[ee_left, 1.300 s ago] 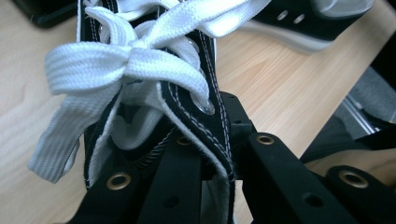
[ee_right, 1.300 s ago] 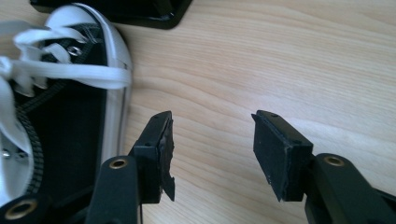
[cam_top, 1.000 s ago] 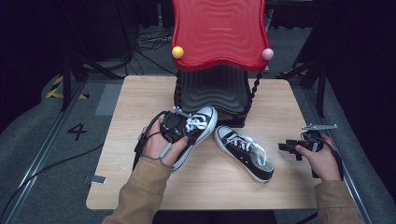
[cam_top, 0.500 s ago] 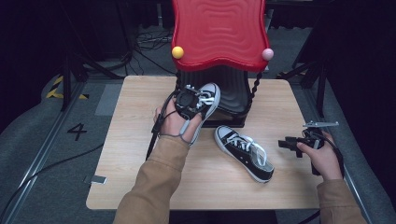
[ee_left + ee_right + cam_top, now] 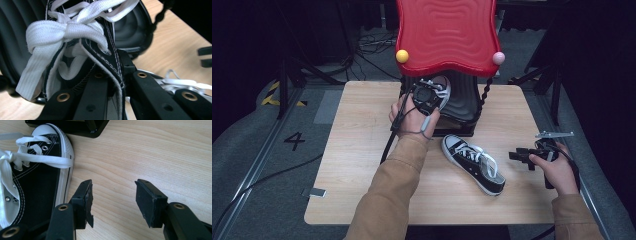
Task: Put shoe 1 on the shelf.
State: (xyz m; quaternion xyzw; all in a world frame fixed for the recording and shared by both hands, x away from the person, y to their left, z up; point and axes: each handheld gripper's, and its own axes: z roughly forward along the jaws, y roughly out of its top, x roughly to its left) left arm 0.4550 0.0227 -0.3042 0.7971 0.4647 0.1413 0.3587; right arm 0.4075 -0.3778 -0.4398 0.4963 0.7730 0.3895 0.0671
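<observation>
From the high view, a red wavy-topped stand [image 5: 446, 35] rises at the far middle of the wooden table [image 5: 352, 150], with a yellow ball [image 5: 402, 56] and a pink ball [image 5: 498, 58] at its lower corners and a black ribbed base [image 5: 462, 102] beneath it. The left gripper [image 5: 428, 97], held in a hand reaching from a tan sleeve [image 5: 387, 200], is up against the front of that black base, carrying a black-and-white sneaker [image 5: 441, 90] lifted to the base's opening. A second sneaker [image 5: 474, 162] lies on the table just in front of the base, toe toward it. The right gripper [image 5: 532, 154] hovers well to the right of the stand, near the table's right edge, beside the lying sneaker's heel. In the left gripper view, the two black jaws are closed tight on the held sneaker's [image 5: 82, 50] upper edge by the eyelets, white laces [image 5: 62, 32] bunched above, with the ribbed base [image 5: 132, 27] close behind and the lying sneaker's laces [image 5: 180, 82] showing low on the right. In the right gripper view, the right gripper [image 5: 113, 202] has its jaws standing wide apart with nothing between them, above bare wood, the lying sneaker [image 5: 37, 177] just to the left of the left-hand jaw and a corner of the base [image 5: 75, 126] at the top.
</observation>
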